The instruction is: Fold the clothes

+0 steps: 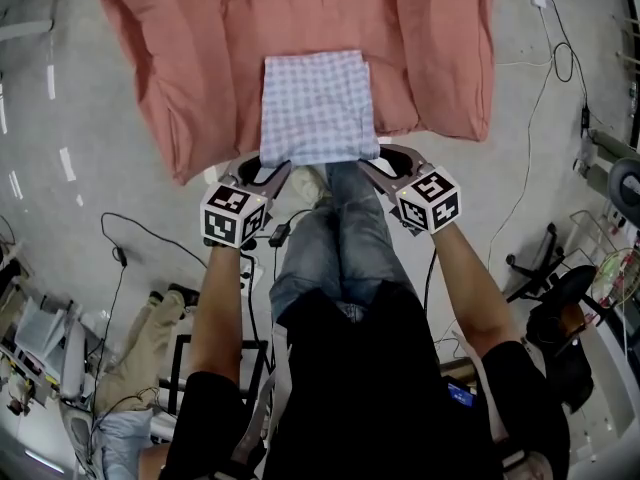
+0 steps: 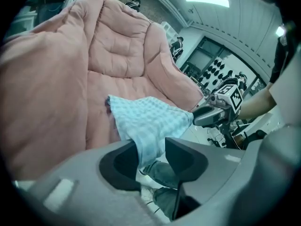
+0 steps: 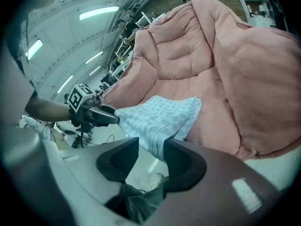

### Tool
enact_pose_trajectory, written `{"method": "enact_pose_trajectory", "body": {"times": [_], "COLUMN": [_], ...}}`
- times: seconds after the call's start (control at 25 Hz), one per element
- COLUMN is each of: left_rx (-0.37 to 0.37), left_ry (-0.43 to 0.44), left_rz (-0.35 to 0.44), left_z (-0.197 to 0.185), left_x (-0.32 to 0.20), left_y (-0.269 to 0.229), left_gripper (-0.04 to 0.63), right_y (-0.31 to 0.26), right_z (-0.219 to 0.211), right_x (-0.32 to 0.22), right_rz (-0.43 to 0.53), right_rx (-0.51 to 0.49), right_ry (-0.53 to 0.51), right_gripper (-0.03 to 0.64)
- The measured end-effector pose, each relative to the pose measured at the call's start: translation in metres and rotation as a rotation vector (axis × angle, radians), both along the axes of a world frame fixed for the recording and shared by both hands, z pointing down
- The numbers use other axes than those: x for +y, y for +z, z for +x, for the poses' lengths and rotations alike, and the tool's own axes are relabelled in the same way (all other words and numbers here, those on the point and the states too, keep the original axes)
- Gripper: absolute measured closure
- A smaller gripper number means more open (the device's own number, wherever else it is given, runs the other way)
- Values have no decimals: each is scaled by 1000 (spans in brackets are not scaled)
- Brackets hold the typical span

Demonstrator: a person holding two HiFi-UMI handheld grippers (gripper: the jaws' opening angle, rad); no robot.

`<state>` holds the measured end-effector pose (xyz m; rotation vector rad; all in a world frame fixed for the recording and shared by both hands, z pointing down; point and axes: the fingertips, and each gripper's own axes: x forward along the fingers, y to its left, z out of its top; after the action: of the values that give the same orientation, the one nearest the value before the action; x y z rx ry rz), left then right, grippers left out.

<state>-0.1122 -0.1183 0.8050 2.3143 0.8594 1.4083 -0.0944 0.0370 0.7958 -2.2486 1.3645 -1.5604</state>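
On a glossy grey floor [image 1: 80, 98] strewn with black cables [image 1: 135, 230], a plump, quilted pink cushion [image 1: 300, 18] spreads out wide. On its seat lies the checked cloth [image 1: 318, 108], thin, pale blue and white, folded into a neat rectangle whose near edge hangs over the front. The left gripper [image 1: 268, 171] and right gripper [image 1: 385, 163] each sit at a near corner, jaws apart, with the corner hanging between them, not pinched. Their cubes carry black-and-white square markers.

Left tongs [image 1: 263, 171], right tongs [image 1: 384, 165]: jaws apart; both arms stretched forward, pointing down.
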Motion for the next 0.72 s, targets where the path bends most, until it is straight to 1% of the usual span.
{"method": "enact_pose_trajectory", "body": {"times": [0.08, 0.12, 0.16, 0.2, 0.28, 0.44, 0.56, 0.64, 0.72], "left_rx": [-41, -55, -62, -62, -45, 33, 120, 177, 219], "left_ry": [-17, -16, -15, -22, -53, -87, -96, -124, -168], "left_rz": [4, 20, 43, 61, 63, 34, 30, 14, -11], "left_z": [-10, -15, -19, -22, -22, -6, 15, 28, 37], "left_x": [-5, -9, -13, -17, -22, -20, -20, -21, -25], "left_y": [5, 8, 10, 10, 1, -42, -89, -126, -164], "left_gripper": [405, 385, 385, 385, 385, 388, 396, 405, 441], "right_y": [3, 2, 2, 0, -9, -47, -89, -124, -162], "right_z": [-5, -6, -6, -5, -2, 10, 24, 34, 41], "right_x": [9, 13, 18, 21, 25, 18, 5, 1, 0], "right_rz": [-24, -35, -45, -49, -41, -6, 28, 54, 74], "right_rx": [-3, 5, 15, 24, 43, 112, 182, 235, 290], "right_ry": [-3, -3, 0, 6, 29, 65, 83, 98, 112], "right_gripper": [437, 435, 434, 434, 436, 449, 457, 467, 477]}}
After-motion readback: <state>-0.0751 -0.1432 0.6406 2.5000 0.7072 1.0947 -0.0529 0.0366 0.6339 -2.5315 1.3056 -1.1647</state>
